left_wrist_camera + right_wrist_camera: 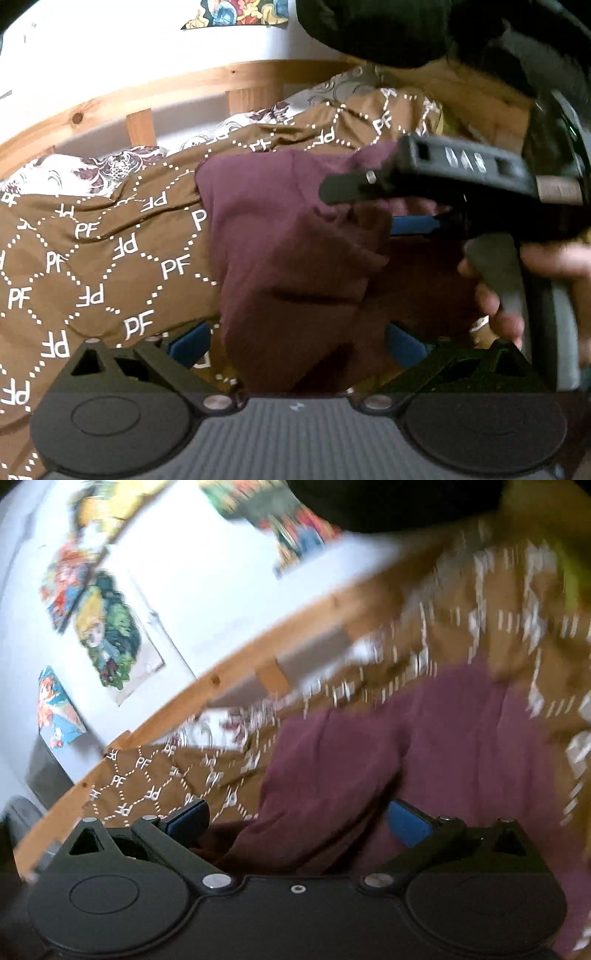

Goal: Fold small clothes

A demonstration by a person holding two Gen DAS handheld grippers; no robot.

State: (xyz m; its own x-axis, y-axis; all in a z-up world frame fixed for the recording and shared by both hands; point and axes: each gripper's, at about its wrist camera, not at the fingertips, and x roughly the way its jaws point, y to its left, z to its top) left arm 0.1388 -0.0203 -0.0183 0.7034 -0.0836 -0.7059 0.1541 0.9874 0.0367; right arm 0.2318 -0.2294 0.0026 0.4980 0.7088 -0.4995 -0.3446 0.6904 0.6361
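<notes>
A maroon garment (280,240) lies crumpled on a brown bedspread (110,258) printed with white "PF" letters. My left gripper (295,343) hovers close over its near part, jaws wide open; the cloth lies between the blue pads (188,343), which do not press on it. At the right of the left wrist view, a person's hand (554,258) holds my right gripper (362,210) over the garment's far right side. The right wrist view is blurred: my right gripper (297,819) stands open above the maroon garment (443,738), its blue pads (410,821) far apart.
A wooden bed rail (147,96) runs behind the bedspread, with a white wall beyond it. Colourful posters (107,635) hang on that wall. A white floral sheet (110,170) shows at the bedspread's far edge. A dark sleeve (369,29) fills the top right.
</notes>
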